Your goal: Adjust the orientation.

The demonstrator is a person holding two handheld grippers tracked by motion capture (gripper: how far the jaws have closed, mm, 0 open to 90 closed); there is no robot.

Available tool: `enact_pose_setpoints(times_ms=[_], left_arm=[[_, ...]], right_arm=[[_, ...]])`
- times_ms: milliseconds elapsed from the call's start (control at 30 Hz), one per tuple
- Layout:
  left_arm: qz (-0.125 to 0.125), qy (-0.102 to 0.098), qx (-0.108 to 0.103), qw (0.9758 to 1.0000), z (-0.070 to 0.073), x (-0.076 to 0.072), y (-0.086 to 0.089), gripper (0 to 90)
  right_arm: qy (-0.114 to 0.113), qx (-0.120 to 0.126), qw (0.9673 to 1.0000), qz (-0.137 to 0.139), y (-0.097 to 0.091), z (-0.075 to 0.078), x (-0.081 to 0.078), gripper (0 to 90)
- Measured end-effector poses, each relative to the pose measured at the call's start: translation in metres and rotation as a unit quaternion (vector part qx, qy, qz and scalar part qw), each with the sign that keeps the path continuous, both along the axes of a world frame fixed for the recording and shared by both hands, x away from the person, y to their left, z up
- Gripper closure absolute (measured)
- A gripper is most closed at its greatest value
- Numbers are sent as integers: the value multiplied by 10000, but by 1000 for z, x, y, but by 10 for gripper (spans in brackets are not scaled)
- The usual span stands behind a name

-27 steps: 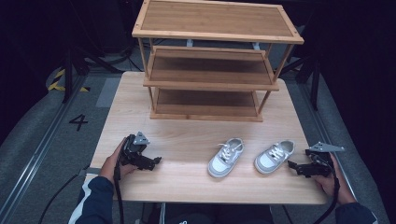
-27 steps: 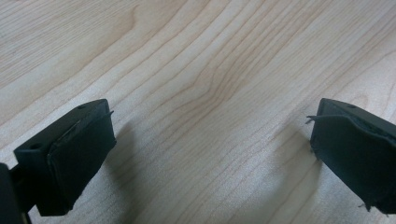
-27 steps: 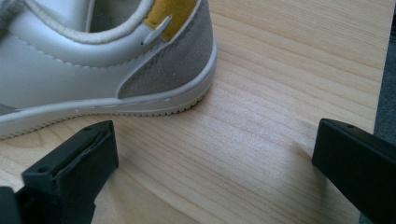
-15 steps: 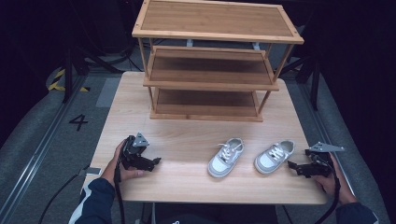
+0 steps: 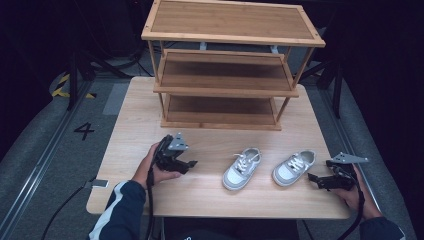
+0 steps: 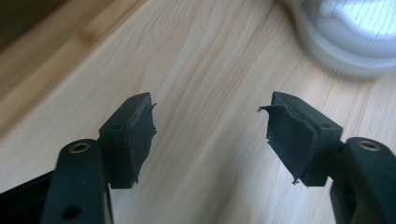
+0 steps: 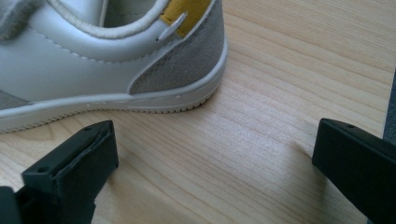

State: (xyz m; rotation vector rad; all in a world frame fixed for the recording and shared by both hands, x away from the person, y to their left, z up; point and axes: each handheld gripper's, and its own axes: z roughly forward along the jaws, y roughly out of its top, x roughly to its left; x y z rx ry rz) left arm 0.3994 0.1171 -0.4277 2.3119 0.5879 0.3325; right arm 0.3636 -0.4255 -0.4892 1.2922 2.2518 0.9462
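Two small white-and-grey sneakers lie side by side on the light wooden table (image 5: 130, 125). The left sneaker (image 5: 242, 168) shows as a blurred white shape (image 6: 350, 32) ahead of my left gripper (image 6: 210, 121). That gripper (image 5: 191, 164) rests low over the table to the left of the left sneaker, open, with bare wood between its jaws. My right gripper (image 5: 313, 179) sits just right of the right sneaker (image 5: 294, 167). It (image 7: 215, 149) is open wide, and the grey heel of that sneaker (image 7: 177, 70) lies close in front of it, untouched.
A three-tier wooden shoe rack (image 5: 230, 65) stands at the back of the table, its shelves bare. The table's front edge runs just behind both hands. Dark floor with a painted number 4 (image 5: 84, 131) lies to the left.
My left gripper has slid to the right, closer to the left sneaker. The right gripper and both sneakers have stayed where they were.
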Motion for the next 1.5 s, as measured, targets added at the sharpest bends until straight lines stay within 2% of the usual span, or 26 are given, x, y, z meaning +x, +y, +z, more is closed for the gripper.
enact_pose_setpoints(times_ms=[67,133,200,467,533,567,600,733,833,933,1000,1100,1167,1233,1267,1300,1333,1400,1467,1500], left_arm=[[-100,32,-141,9998,6,7,-15,347],[-164,-17,-184,9997,12,13,-29,350],[-256,-24,-258,9993,16,19,-42,391],[-568,-70,-133,9983,27,36,-93,511],[-733,-39,-59,9973,28,40,-105,516],[-733,-39,-59,9973,28,40,-105,517],[-789,11,29,9969,28,42,-114,517],[-913,50,104,9958,26,48,-130,526],[-1114,89,270,9934,23,52,-143,549],[-1184,125,378,9922,20,53,-151,564],[-1278,139,489,9905,18,55,-159,564],[-1384,231,493,9889,13,57,-167,583],[-1478,256,626,9867,9,58,-172,591],[-1485,261,683,9862,6,59,-175,608],[-1520,237,787,9850,5,60,-176,635],[-1533,253,799,9846,3,60,-177,703],[-1553,273,775,9845,1,61,-177,703],[-1642,284,756,9831,1,61,-177,780],[-1553,199,825,9842,1,60,-176,789],[-1460,203,838,9855,1,60,-174,790]], right_arm=[[0,0,10000,0,0,0,0,5],[-1,1,10000,-3,0,0,0,5],[-1,1,10000,-3,0,0,0,5],[-1,1,10000,-4,0,0,0,5],[-1,1,10000,-4,0,0,0,5],[-1,1,10000,-4,0,0,0,5],[-1,1,10000,-4,0,0,0,5],[-2,2,10000,-4,0,0,0,5],[-2,0,10000,-1,0,0,0,5],[-2,0,10000,0,0,0,0,5],[-2,2,10000,-3,0,0,0,5],[-1,1,10000,0,0,0,0,5],[-2,1,10000,0,0,0,0,5],[-2,2,10000,0,0,0,0,5],[-2,1,10000,0,0,0,0,5],[-2,1,10000,1,0,0,0,5],[-2,1,10000,1,0,0,0,5],[-1,2,10000,-1,0,0,0,5],[-1,2,10000,0,0,0,0,5],[-1,2,10000,0,0,0,0,5]])
